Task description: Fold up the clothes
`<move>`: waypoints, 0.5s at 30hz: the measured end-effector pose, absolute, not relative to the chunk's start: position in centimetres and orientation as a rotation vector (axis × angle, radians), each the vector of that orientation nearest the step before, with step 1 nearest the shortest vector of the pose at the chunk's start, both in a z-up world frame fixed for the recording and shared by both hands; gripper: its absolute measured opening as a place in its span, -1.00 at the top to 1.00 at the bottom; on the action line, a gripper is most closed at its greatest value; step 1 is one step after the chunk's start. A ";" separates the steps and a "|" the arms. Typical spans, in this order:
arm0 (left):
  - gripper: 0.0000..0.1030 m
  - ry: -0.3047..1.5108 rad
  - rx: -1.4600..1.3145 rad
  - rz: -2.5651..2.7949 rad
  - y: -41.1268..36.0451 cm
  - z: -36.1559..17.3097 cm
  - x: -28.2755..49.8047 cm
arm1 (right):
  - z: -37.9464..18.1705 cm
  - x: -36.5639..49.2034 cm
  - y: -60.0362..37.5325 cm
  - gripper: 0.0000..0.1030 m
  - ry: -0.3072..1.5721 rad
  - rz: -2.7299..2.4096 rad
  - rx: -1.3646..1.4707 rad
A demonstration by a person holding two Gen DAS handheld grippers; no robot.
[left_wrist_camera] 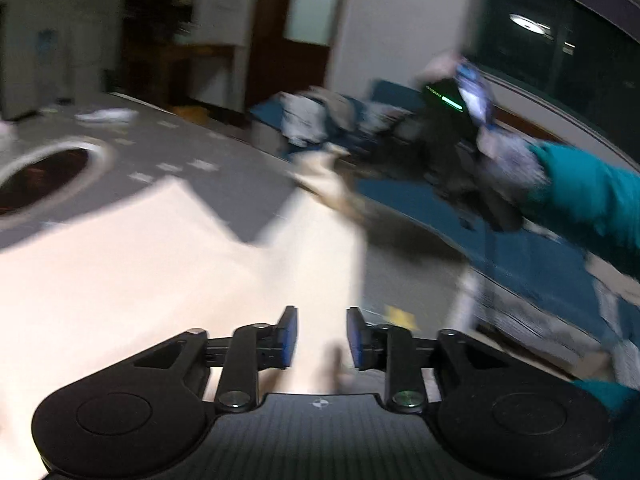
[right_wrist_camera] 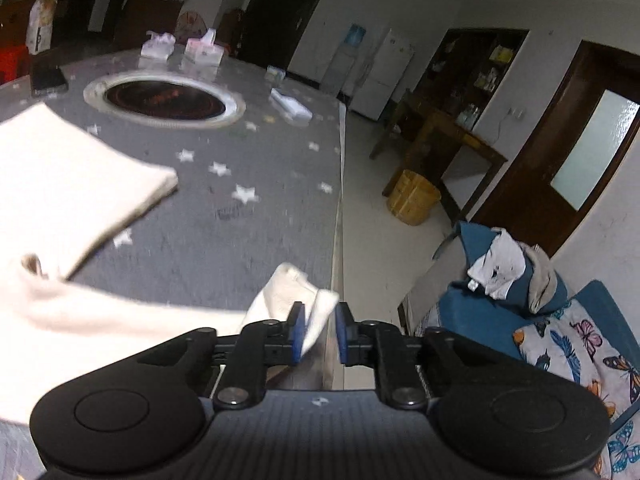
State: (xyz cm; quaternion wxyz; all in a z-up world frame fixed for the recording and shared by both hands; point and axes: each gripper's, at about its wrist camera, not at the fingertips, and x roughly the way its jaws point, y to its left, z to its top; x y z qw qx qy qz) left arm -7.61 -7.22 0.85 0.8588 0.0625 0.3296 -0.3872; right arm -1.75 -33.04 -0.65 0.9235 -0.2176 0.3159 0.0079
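Cream garment [right_wrist_camera: 72, 184] half folded on table [right_wrist_camera: 256, 224].
Right gripper [right_wrist_camera: 319, 334] jaws apart, cuff [right_wrist_camera: 296, 292] loose between; left gripper [left_wrist_camera: 322, 338] released; regrip cuff squarely first.

The left wrist view is motion-blurred: the right gripper [left_wrist_camera: 344, 160] smears, its jaws unreadable. The cream garment [right_wrist_camera: 60, 184] is cut off at the left edge.

The room was dimly lit, while the pale cream cloth garment [left_wrist_camera: 120, 264] was overexposed to a near-white glare. Heavy motion blur was seen across the left wrist view, the gloved hand [left_wrist_camera: 508, 160] being smeared. The right wrist view was sharper. Straight lines were bowed by fisheye distortion, and corners were darkened.
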 end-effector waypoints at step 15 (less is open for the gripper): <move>0.14 0.726 0.122 -0.180 5.2 0.9 6.1 | 0.4 4.5 -28.1 0.52 0.726 0.313 -0.205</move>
